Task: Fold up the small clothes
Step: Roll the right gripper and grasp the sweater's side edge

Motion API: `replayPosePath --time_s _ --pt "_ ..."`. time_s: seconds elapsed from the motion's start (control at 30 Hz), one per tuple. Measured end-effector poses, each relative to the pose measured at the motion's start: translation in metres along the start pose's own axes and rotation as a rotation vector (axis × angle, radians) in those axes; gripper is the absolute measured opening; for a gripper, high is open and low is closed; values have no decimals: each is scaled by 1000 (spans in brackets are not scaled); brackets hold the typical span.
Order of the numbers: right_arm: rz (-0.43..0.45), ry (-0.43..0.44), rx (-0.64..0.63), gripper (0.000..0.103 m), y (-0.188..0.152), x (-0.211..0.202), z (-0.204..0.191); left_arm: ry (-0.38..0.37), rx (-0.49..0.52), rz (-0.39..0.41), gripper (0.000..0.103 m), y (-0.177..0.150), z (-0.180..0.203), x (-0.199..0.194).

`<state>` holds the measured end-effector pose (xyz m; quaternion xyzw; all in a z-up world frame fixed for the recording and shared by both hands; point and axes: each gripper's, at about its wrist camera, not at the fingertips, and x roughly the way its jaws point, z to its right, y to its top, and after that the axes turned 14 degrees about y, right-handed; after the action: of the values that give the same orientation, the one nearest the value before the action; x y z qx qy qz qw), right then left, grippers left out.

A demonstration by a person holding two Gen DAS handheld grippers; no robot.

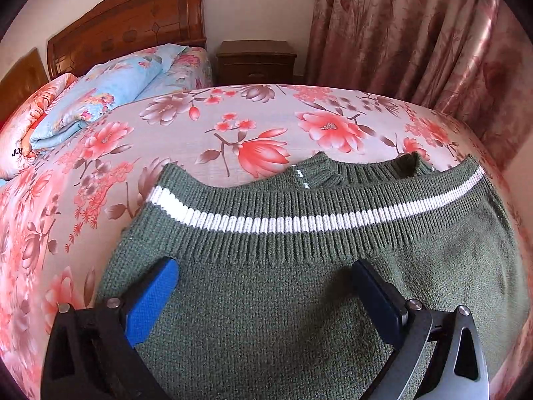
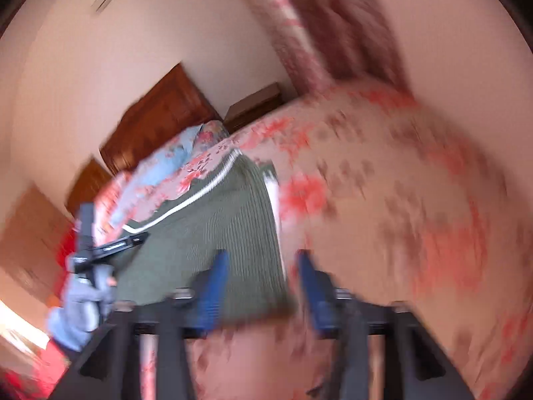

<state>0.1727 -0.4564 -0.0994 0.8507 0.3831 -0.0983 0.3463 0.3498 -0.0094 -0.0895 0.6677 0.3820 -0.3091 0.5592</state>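
Floral bedding in pink and coral is covering a bed (image 1: 253, 123) that is filling most of both views, with a carved wooden headboard (image 1: 133, 23), a dark nightstand (image 1: 256, 61) and rose-patterned curtains (image 1: 416, 33) standing behind it. Rolled quilts (image 1: 100, 96) are lying by the headboard. A green knitted sweater (image 1: 299, 283) with a white stripe (image 1: 299, 223) across its ribbed band is lying flat on the bedspread, its collar peeking out beyond the band. The left gripper (image 1: 263, 286) is hovering over the knit with its blue pads (image 1: 150, 303) spread wide, holding nothing. The right wrist view is heavily blurred and tilted; there the right gripper (image 2: 263, 276) is showing parted fingers above the sweater's near edge, and the left gripper is appearing at the far side.
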Motion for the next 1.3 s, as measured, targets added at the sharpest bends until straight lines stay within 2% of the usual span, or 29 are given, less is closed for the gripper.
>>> replayPosePath --time_s 0.03,0.1,0.17,0.2,0.43,0.5,0.6,0.63,0.7,0.73,0.87,1.0,1.13,1.23,1.3 --pt "-1 31 55 82 -11 -2 7 1 0 0 103 0 0 0" --pt "-6 86 121 82 -25 -1 16 1 -1 1 103 0 0 0" --pt "-31 71 141 81 -31 10 21 2 0 3 103 0 1 -1" --pt "-20 76 127 81 -30 12 18 2 -1 4 103 0 1 -1" --pt "-137 142 60 79 -13 80 -9 4 -2 10 103 -1 1 -1" --pt "-118 144 67 75 -12 87 -10 6 -2 12 103 -1 1 -1" --pt "-68 155 174 67 -3 93 1 10 -7 14 103 -1 0 0" --pt "-57 147 188 60 0 96 3 11 -7 14 103 -1 0 0" --pt "-71 145 210 36 2 106 5 10 -7 16 103 -1 0 0" --pt "-92 169 231 30 0 111 7 10 -7 17 103 -1 -1 0" --pt "-27 246 223 27 -8 95 8 3 2 25 103 -1 1 0" --pt "0 248 179 27 -20 80 2 -31 30 50 103 -3 4 -8" --pt "4 226 180 27 -28 73 3 -100 7 113 103 -22 13 -45" --pt "2 207 161 27 -27 72 -2 -35 131 152 103 -51 44 -68" --pt "4 203 150 27 -29 74 -6 33 246 119 103 -74 68 -62"
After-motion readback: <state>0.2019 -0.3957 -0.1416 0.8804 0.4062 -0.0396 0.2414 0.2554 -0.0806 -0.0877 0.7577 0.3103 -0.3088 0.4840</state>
